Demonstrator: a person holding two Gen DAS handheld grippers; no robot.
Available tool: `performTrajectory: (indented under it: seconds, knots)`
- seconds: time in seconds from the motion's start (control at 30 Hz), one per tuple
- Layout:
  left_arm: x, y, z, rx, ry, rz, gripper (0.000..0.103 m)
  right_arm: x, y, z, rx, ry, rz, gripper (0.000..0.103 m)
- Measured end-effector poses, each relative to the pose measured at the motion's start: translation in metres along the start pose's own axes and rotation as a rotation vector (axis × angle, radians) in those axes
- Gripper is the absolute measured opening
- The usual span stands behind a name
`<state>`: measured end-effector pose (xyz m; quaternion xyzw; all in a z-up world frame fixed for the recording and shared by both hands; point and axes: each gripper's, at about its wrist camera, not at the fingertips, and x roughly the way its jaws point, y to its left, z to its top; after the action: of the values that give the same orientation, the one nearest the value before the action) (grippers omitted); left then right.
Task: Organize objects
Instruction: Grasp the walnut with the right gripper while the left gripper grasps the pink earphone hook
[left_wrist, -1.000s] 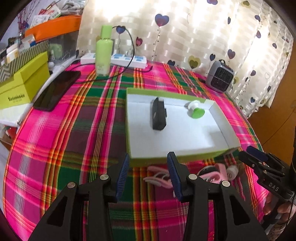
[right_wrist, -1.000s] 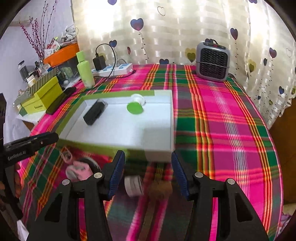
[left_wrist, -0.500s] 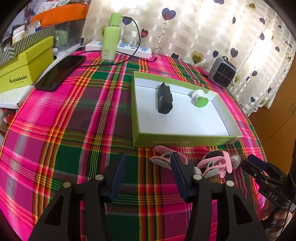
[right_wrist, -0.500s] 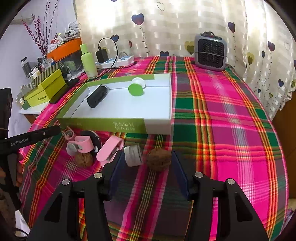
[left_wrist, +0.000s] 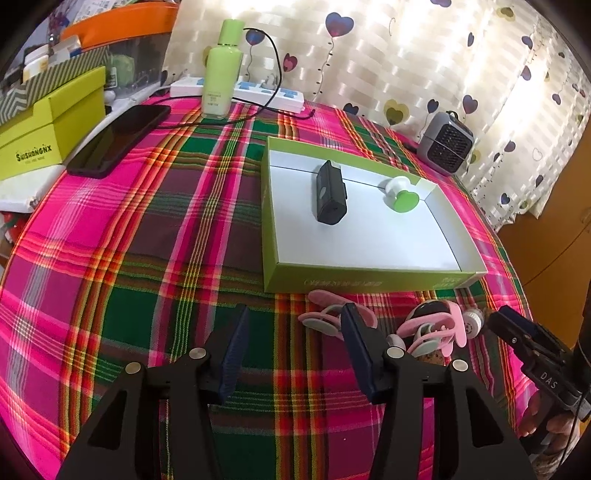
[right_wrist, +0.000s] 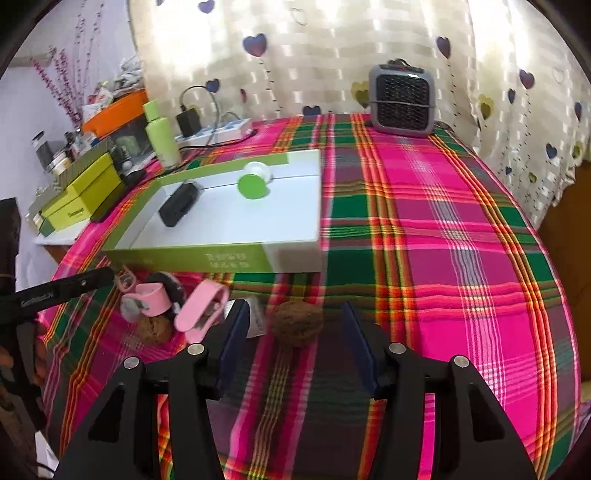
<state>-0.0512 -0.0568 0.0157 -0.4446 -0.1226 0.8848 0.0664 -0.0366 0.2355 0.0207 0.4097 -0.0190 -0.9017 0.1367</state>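
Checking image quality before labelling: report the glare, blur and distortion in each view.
Left wrist view: backlit curtain blows out white, fisheye bends the green tray, focus crisp. Right wrist view: same curtain glare, softer overall, walnut and pink clips slightly blurred.

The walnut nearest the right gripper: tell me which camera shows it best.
The right wrist view. There the walnut lies whole and unobstructed on the plaid cloth, just ahead of the open right gripper. The left wrist view does not clearly show it; only a brown scrap peeks out beneath the pink clips.
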Motion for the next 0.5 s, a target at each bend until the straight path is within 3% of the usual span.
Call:
performTrajectory:
  seconds: [0.43,0.5]
  knots:
    - [0.016,-0.009,0.011,-0.002,0.028,0.005,0.050,0.012,-0.003,-0.001,0.004,0.024,-0.019,0.053]
    - [0.018,-0.012,0.012,0.004,0.031,0.009,0.050,0.014,-0.003,0.000,0.006,0.028,-0.016,0.047]
